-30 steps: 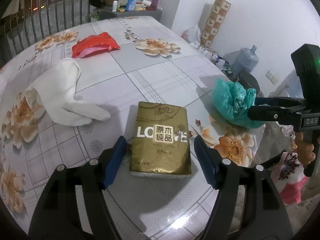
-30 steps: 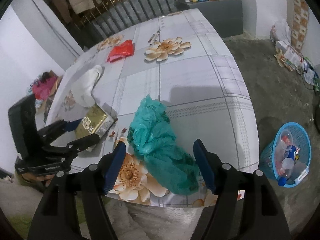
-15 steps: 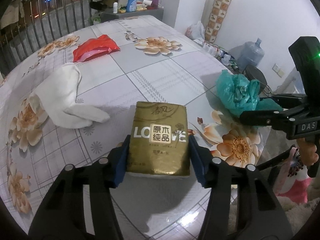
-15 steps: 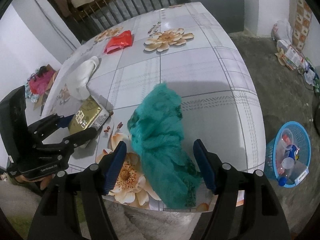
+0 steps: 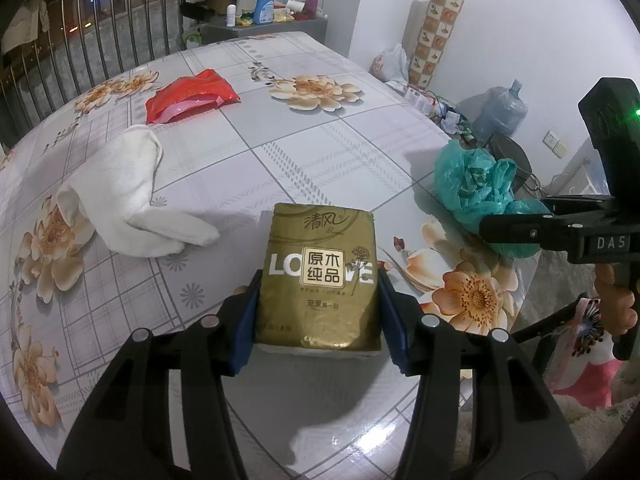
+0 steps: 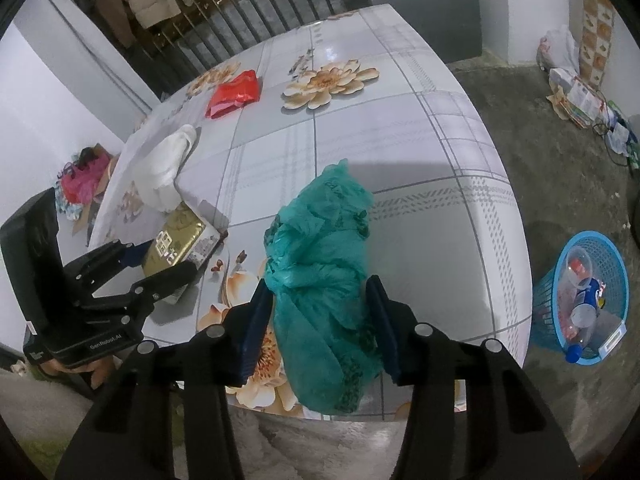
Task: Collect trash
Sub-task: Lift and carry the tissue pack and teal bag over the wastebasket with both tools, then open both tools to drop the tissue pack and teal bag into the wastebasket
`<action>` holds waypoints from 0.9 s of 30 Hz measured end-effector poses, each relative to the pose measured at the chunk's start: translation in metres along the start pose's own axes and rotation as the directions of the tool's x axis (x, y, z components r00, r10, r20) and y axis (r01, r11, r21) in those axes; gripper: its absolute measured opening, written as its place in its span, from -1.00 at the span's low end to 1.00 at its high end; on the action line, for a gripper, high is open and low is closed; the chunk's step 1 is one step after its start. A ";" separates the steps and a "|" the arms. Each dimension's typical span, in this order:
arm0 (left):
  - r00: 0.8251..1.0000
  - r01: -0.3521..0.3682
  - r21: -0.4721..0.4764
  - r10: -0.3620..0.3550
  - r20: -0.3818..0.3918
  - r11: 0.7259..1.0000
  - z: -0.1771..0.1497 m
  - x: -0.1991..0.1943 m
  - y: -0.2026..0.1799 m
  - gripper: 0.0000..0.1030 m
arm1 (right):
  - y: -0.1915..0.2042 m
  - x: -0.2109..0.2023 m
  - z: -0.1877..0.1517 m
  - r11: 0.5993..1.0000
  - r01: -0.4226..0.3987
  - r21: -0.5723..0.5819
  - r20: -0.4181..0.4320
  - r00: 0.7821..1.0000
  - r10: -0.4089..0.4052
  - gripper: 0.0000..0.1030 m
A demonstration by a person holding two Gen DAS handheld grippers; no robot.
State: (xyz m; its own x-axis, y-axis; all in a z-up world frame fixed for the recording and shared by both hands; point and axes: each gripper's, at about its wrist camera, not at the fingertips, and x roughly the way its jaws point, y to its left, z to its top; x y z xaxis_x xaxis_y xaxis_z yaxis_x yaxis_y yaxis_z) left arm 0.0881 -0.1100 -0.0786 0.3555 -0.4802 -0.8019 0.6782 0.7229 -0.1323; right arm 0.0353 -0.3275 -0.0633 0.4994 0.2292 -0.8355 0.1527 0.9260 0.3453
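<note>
green bag [image 6: 324, 280] between closing right gripper [image 6: 318, 328] jaws, left gripper [image 5: 318, 320] clamping gold tissue pack [image 5: 320, 272]

One table [image 5: 304, 160] is carrying four loose items:
- one gold tissue pack [image 5: 320, 276], sitting at 6 o'clock
- one teal plastic bag [image 5: 476, 188], lying at 3 o'clock
- one white cloth [image 5: 124, 192], lying at 9 o'clock
- one red plastic bag [image 5: 188, 96], lying at 11 o'clock

One blue basket [image 6: 580, 300] is standing on the floor, showing at 3 o'clock in the right wrist view. Two grippers are working: left gripper [image 5: 320, 312], right gripper [image 6: 320, 320].
</note>
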 end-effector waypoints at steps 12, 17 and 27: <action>0.994 0.090 0.010 -0.090 0.068 0.996 0.032 -0.017 -0.011 -0.03 | -0.035 -0.056 0.009 0.988 -0.054 0.144 0.177 0.984 0.028 -0.16; 0.977 0.196 0.086 -0.201 0.063 0.977 0.078 -0.009 -0.047 -0.03 | -0.087 -0.122 -0.007 0.954 0.005 0.299 0.338 0.934 -0.111 -0.16; 0.881 0.456 0.169 -0.418 -0.220 0.874 0.172 0.096 -0.192 -0.03 | -0.218 -0.157 -0.064 0.737 0.096 0.669 0.295 0.875 -0.382 -0.15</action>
State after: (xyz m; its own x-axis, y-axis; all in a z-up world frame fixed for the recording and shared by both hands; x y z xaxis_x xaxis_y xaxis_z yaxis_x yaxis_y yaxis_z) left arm 0.1024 -0.3807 -0.0297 -0.1115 -0.6162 -0.7797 0.8632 0.3286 -0.3832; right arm -0.1308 -0.5461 -0.0350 0.6307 -0.2422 -0.7373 0.7312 0.5037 0.4600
